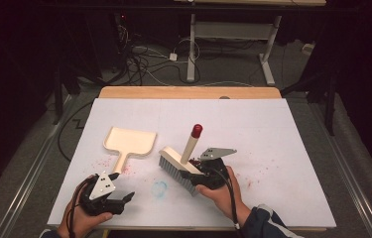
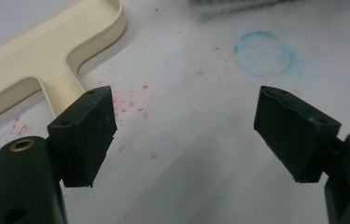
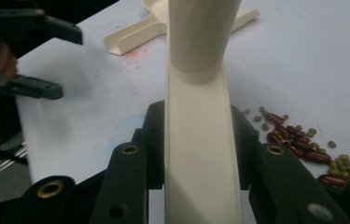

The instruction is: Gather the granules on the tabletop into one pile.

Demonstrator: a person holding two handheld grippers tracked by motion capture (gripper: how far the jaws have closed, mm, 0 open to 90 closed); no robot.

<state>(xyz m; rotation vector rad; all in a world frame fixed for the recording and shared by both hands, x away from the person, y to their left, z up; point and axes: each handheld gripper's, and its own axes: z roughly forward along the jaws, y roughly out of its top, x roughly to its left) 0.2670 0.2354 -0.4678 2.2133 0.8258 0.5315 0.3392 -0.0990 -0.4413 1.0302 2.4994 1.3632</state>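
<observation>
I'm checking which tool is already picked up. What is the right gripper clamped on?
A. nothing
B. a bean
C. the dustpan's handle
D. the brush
D: in the right gripper view the jaws of the right gripper press on both sides of the cream brush, while the dustpan lies free on the table, near the open left gripper.

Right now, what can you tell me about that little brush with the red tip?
The brush is cream, plastic by its look, with a flat rectangular head, a row of grey bristles underneath and a round handle ending in a dark red cap. The handle slants up and away from the person. The right gripper is shut on the head, one jaw on each side. The bristles meet the white table, near scattered red and green beans.
</observation>
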